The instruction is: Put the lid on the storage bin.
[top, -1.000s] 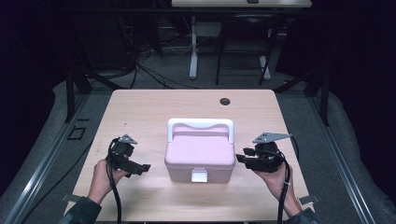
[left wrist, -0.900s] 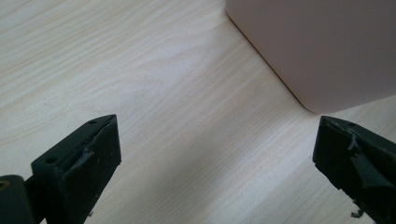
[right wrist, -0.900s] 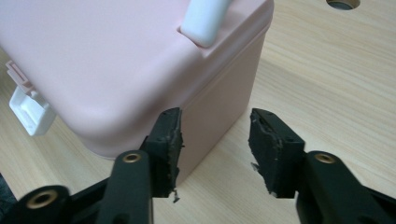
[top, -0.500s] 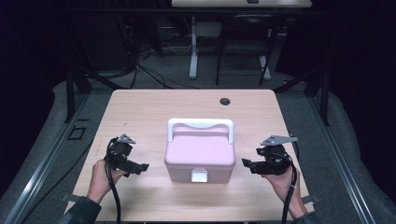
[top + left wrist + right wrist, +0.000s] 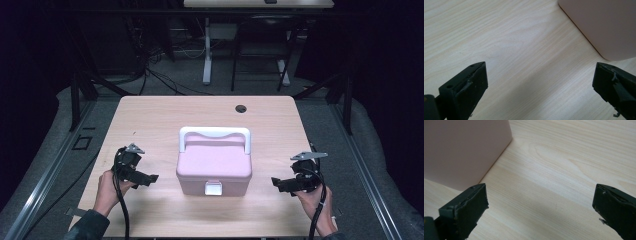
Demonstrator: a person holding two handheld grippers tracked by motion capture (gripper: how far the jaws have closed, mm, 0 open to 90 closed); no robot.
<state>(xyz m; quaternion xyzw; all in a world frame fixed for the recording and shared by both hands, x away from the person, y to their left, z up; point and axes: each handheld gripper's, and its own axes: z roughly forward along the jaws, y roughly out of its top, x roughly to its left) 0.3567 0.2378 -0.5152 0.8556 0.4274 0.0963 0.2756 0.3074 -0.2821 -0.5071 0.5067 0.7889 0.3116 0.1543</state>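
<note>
A pink lidded box (image 5: pixel 214 167) with a white handle (image 5: pixel 215 133) and a white front latch (image 5: pixel 213 188) stands in the middle of the wooden table (image 5: pixel 165 115). My left gripper (image 5: pixel 151 178) hovers left of the box, pointing at it, open and holding nothing. My right gripper (image 5: pixel 276 181) sits to the right of the box, pointing at it; its jaws have just been opening and stand wide with nothing between them. The box side (image 5: pixel 604 22) shows at top right in the left gripper view, and the box side (image 5: pixel 461 150) at top left in the right gripper view.
A round cable hole (image 5: pixel 241 108) sits near the table's far edge. Beyond the table stand dark desk legs (image 5: pixel 206 50) and cables on a grey floor. Bare wood lies on both sides of the box.
My right gripper has drawn away from the box to the right and slightly down, and its jaws have spread. The left gripper and the box have stayed put.
</note>
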